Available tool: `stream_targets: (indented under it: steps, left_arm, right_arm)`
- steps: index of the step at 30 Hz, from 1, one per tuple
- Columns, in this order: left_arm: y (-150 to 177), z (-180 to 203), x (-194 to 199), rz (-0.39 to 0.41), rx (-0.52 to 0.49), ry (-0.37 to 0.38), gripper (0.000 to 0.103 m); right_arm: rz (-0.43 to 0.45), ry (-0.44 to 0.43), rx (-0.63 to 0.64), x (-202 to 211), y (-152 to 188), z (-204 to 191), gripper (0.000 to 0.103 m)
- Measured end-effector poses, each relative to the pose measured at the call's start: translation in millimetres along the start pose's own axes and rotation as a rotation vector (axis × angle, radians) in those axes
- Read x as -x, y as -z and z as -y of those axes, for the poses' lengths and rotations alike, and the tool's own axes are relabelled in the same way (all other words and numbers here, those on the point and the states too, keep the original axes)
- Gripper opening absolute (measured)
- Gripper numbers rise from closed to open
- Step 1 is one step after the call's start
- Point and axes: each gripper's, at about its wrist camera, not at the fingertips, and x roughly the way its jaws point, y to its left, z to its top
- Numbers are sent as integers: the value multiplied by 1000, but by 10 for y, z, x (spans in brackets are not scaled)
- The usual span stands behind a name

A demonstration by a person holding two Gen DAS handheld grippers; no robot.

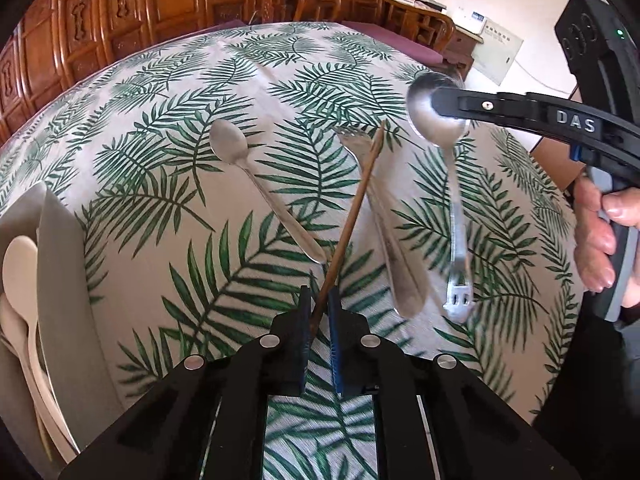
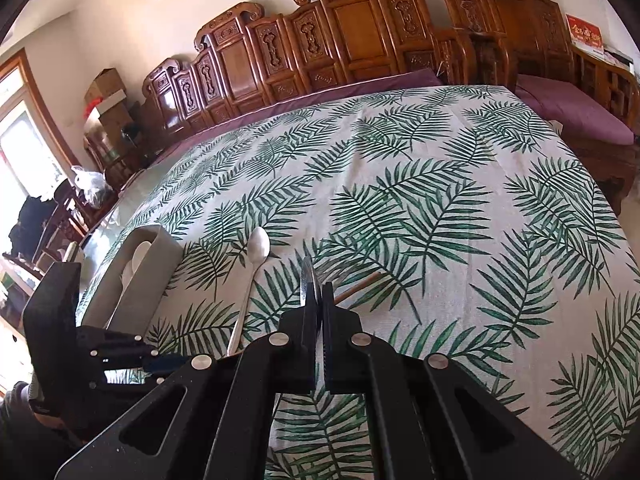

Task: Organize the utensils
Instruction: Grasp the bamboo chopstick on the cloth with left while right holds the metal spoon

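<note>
At the bottom of the left wrist view my left gripper is shut on the near end of a brown chopstick, which slants up and right across a metal fork lying on the cloth. My right gripper reaches in from the right, shut on the bowl of a large metal spoon whose handle hangs down. In the right wrist view that spoon shows edge-on between the shut fingers of the right gripper. A small metal spoon lies on the table.
A pale utensil holder with white spoons stands at the table's left. The palm-leaf tablecloth covers the table. Carved wooden chairs line the far side. A hand grips the right tool.
</note>
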Motion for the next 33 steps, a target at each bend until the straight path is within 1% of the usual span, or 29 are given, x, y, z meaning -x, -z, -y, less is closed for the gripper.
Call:
stream_targets:
  steps: [5, 8, 9, 11, 14, 17, 20, 22, 23, 24, 26, 27, 29, 31, 33]
  left_arm:
    - [75, 58, 182, 40, 17, -23, 6]
    - [91, 48, 279, 63, 34, -42, 5]
    - [102, 42, 321, 74, 40, -50, 0]
    - [125, -2, 381, 87, 63, -79, 0]
    - [133, -78, 427, 97, 88, -87, 0]
    - [133, -87, 411, 93, 76, -92, 0]
    - [89, -37, 374, 100, 34, -92, 0]
    - [59, 11, 319, 94, 9, -83, 9]
    - [40, 30, 271, 87, 4, -71, 25]
    - [34, 52, 241, 87, 2, -66, 31]
    - [36, 105, 156, 66, -16, -29, 31]
    - [42, 134, 130, 61, -28, -26, 31]
    - [46, 214, 39, 38, -70, -51, 31]
    - [52, 229, -39, 17, -81, -60, 29]
    - [59, 241, -80, 19, -98, -76, 27]
  right_arm:
    - [9, -10, 12, 23, 9, -78, 3]
    - [30, -17, 18, 85, 2, -123, 3]
    - [38, -19, 19, 104, -2, -133, 3]
    - [51, -19, 22, 143, -12, -151, 3]
    - [54, -25, 20, 164, -17, -161, 3]
    - [43, -18, 12, 141, -8, -131, 3]
    - [56, -14, 10, 205, -21, -80, 3]
    - [59, -8, 7, 231, -16, -34, 3]
    - [57, -6, 5, 233, -12, -12, 3]
    - [53, -2, 0, 225, -3, 23, 3]
    - [45, 5, -4, 208, 9, 59, 3]
    - [44, 6, -4, 202, 12, 67, 3]
    - [45, 4, -3, 211, 16, 69, 3]
    - [45, 3, -1, 208, 13, 58, 3]
    - [44, 3, 4, 207, 16, 45, 3]
